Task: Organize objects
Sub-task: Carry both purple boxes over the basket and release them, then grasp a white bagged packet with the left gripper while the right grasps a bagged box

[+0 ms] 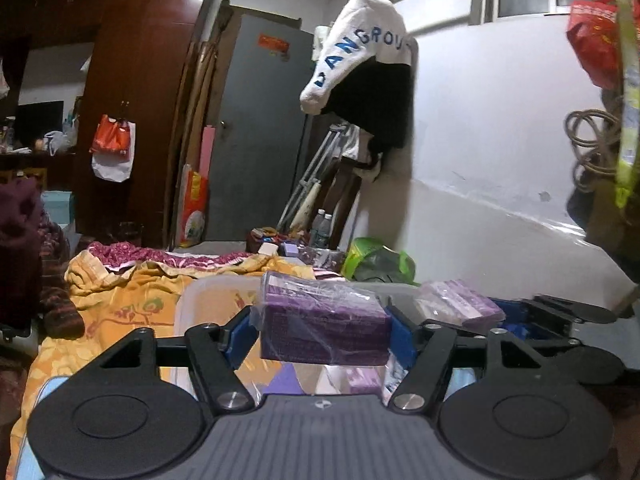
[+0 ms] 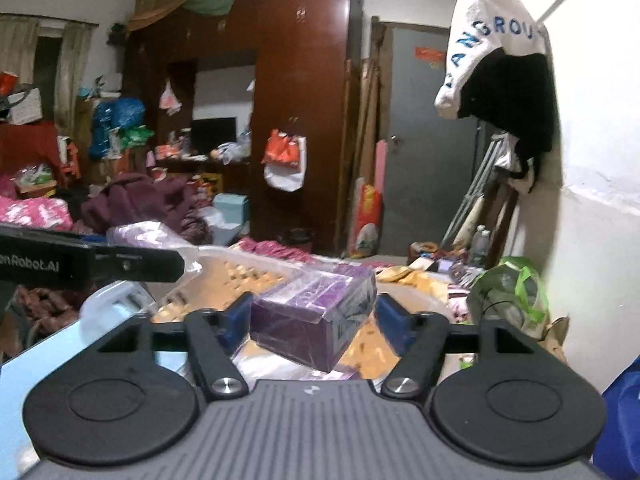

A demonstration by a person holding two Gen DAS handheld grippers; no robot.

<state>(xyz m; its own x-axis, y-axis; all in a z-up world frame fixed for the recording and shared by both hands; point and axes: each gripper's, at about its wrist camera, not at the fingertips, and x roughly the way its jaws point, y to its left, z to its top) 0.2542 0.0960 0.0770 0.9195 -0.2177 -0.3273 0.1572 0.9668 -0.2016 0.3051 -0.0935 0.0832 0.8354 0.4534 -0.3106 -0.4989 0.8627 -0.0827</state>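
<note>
Both grippers clamped on wrapped purple boxes.
Left gripper (image 1: 322, 330) gripped one purple box (image 1: 324, 322); right gripper (image 2: 314, 320) gripped another purple box (image 2: 316, 320); only the right view showed the clear bin (image 2: 256, 268) beyond.

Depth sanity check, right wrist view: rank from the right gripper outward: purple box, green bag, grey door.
1. purple box: between the fingers of the right gripper, held.
2. green bag: right, on the bed by the wall.
3. grey door: far back, right of centre.

- We see a cluttered home bedroom: a tall glossy dark-red wooden wardrobe (image 2: 304, 92) against the wall.
- A bed under a rumpled yellow patterned blanket (image 1: 128, 300).
- A white lettered garment (image 1: 360, 52) hangs beside a grey metal door (image 1: 260, 128).
</note>
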